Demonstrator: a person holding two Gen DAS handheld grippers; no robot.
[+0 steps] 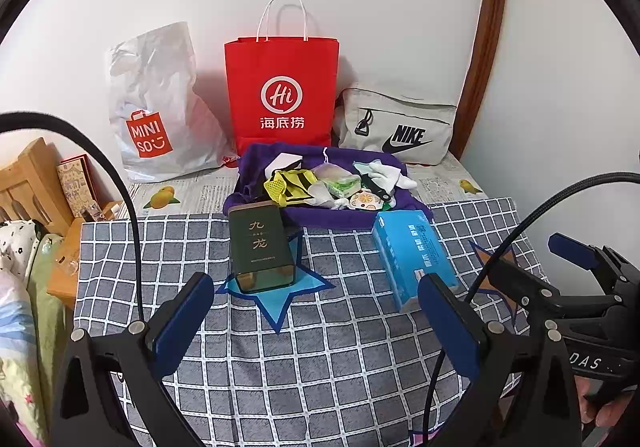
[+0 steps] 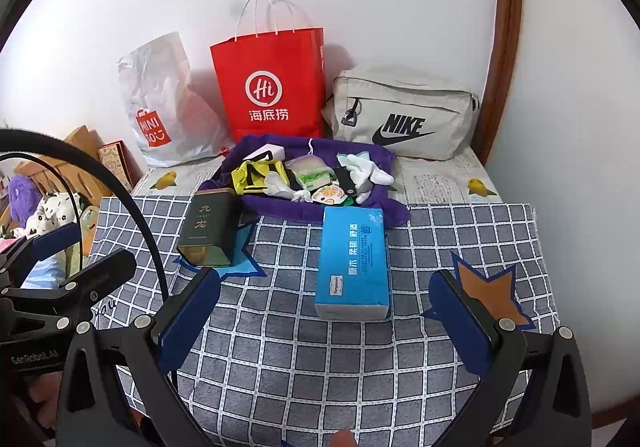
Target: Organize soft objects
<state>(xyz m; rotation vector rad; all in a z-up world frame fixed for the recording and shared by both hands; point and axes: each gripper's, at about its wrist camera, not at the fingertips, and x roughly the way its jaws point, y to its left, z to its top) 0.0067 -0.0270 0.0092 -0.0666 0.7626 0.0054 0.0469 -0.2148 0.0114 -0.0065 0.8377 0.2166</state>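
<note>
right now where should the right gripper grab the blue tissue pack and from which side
Grip the blue tissue pack across its narrow width, on the two long side faces, near the middle. It lies flat on the checked cloth with its short end facing the open right gripper, so coming straight in from the near end, fingers straddling it, looks easiest. It will probably squash, so close gently.

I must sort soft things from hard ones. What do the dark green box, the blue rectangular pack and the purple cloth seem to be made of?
The dark green box looks like metal tin: glossy sides, rolled rim. The blue rectangular pack seems thin plastic film over soft tissues: shiny, slightly wrinkled. The purple cloth looks like plush fabric: matte, rumpled folds.
</note>
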